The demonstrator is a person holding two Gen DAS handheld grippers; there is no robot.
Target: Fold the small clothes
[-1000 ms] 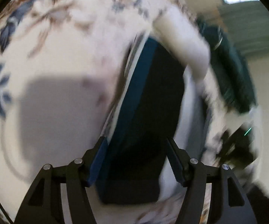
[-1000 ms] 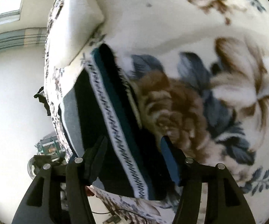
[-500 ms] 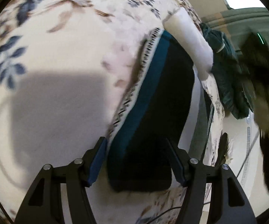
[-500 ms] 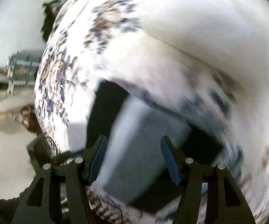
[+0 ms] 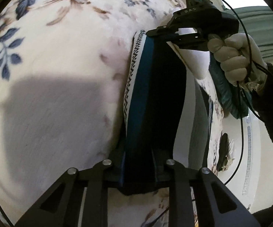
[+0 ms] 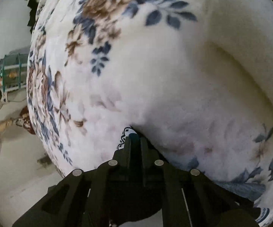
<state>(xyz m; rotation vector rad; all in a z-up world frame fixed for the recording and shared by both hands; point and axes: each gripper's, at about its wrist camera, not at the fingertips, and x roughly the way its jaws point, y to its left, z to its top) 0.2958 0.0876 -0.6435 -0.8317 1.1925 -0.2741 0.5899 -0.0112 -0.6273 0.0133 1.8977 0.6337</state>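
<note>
Cream fleece blanket w/ navy-blue leaf sprays & brown flowers, upper left of left-wrist frame; same print fills right-wrist frame. Folded dark garment, frame centre: black body, teal-blue band, white edge strip w/ black zigzag. Black plastic gripper at bottom edge, blue pads. Second black gripper upper right, in white-gloved hand, dark sleeve. Teal-green cloth right of centre.

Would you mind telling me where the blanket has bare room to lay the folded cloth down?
The widest bare patch is the floral blanket beside the dark cloth, on its patterned-trim side. Crowded: both ends of the cloth, pinched by grippers, and the far side, where a white pillow and green garment lie.
</note>
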